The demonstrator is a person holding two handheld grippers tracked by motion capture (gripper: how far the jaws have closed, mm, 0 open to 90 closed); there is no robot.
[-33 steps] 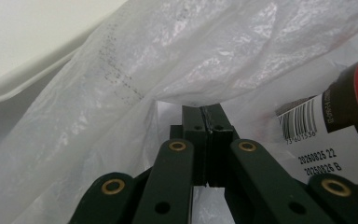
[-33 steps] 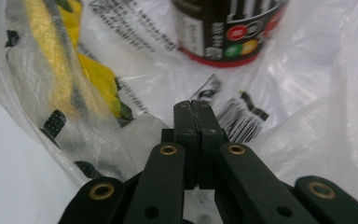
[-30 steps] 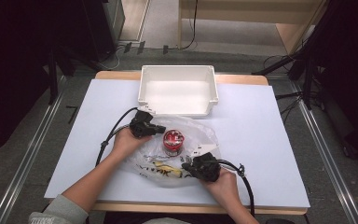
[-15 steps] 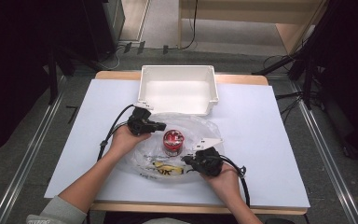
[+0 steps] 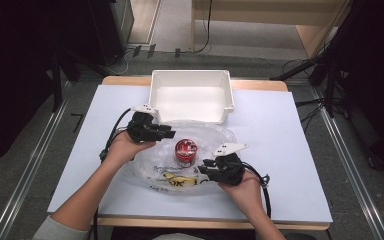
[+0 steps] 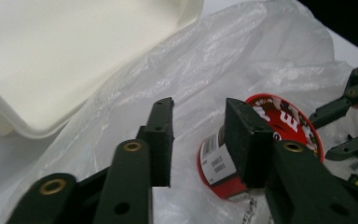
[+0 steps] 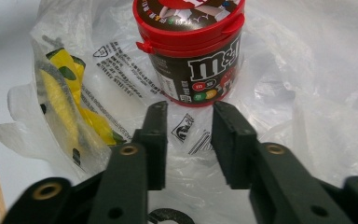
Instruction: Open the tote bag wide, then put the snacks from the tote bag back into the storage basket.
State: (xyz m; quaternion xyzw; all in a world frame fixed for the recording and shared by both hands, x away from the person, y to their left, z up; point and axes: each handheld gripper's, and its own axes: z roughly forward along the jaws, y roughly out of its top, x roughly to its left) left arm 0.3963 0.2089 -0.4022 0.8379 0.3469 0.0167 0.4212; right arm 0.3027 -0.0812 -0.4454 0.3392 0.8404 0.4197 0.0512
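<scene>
Here, your stock as it stands. Item one: your left tool (image 5: 166, 133), held in your left hand (image 5: 125, 147) at the far left edge of the clear plastic bag (image 5: 215, 140). Its jaws have just been opening and now stand apart; the left gripper view has crinkled bag film beyond the gap and nothing pinched between the pads. Item two: your right tool (image 5: 203, 167), in your right hand (image 5: 244, 189) at the near right edge of the same bag. Its jaws have likewise just been opening and stand parted, with printed bag film lying below the gap and no pad pressing on it.

Item three: the candy tub (image 5: 185, 150), red-lidded with a dark printed body, standing upright on the bag, between your two tools and apart from both. In the right gripper view it sits (image 7: 191, 51) just beyond the jaw tips. In the left gripper view it sits (image 6: 214, 163) partly behind one jaw.

Item four: the bag itself, spread flat on the white counter (image 5: 290, 150), with black lettering and a yellow printed patch (image 7: 60, 93) toward your near side.

Item five: a white tray (image 5: 192, 80), open-topped, at the far side of the counter, its near wall touching or just beside the bag's far edge.
</scene>
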